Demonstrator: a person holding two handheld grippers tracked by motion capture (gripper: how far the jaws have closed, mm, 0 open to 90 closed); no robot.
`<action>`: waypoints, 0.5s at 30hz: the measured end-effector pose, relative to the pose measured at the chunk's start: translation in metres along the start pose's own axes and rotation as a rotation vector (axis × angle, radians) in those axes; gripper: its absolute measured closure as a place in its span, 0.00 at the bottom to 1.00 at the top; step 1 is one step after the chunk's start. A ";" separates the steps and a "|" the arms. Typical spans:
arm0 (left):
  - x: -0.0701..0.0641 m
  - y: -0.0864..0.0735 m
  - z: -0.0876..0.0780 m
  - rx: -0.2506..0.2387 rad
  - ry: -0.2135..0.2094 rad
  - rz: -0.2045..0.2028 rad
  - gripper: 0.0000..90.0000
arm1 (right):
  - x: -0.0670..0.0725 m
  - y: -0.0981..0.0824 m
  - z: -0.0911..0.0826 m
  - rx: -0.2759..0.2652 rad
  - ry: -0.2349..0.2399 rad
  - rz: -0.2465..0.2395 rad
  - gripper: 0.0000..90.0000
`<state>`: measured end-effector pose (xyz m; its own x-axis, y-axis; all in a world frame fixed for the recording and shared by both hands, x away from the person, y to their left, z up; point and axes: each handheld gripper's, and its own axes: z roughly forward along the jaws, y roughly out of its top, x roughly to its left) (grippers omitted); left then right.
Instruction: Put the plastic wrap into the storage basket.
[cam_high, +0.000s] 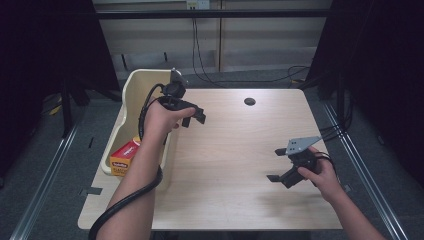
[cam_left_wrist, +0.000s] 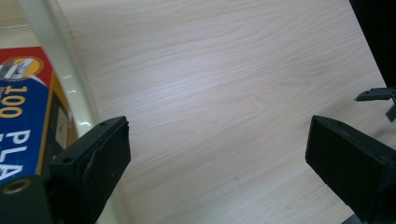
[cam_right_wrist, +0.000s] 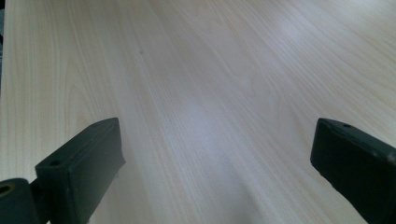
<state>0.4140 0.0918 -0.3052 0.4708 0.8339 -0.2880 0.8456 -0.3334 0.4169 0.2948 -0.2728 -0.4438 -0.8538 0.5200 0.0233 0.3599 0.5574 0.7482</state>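
Note:
My left gripper (cam_high: 195, 116) hangs above the table's left part, just right of a cream bin (cam_high: 131, 82), jaws open and empty. In the left gripper view the left gripper (cam_left_wrist: 217, 154) has bare wood between its jaws, and the bin's rim (cam_left_wrist: 56, 51) runs along the left. A red, blue and yellow box (cam_high: 125, 156) lies in the bin's near end; its printed blue face (cam_left_wrist: 21, 116) shows beyond the rim. My right gripper (cam_high: 276, 165) rests low near the table's right front, open and empty. The right gripper (cam_right_wrist: 215, 163) has plain tabletop between its jaws.
The light wooden table (cam_high: 235, 165) has a round cable hole (cam_high: 249, 101) near its far edge. Cables trail on the floor behind it. Metal rails run along the floor on both sides. The other gripper's jaw tip (cam_left_wrist: 376, 94) shows at the right edge of the left gripper view.

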 end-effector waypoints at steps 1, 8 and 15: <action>-0.002 0.000 0.002 0.002 -0.001 -0.001 0.07 | 0.000 0.000 0.000 -0.001 0.002 0.000 0.02; -0.009 -0.001 0.014 0.009 -0.016 0.016 0.07 | 0.000 0.000 0.000 -0.001 0.000 -0.002 0.02; -0.018 -0.003 0.029 0.021 -0.044 0.036 0.07 | 0.000 -0.001 0.001 0.002 0.001 -0.004 0.02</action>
<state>0.4101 0.0648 -0.3258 0.5111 0.8012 -0.3111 0.8329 -0.3724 0.4093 0.2948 -0.2728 -0.4451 -0.8554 0.5176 0.0210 0.3577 0.5608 0.7467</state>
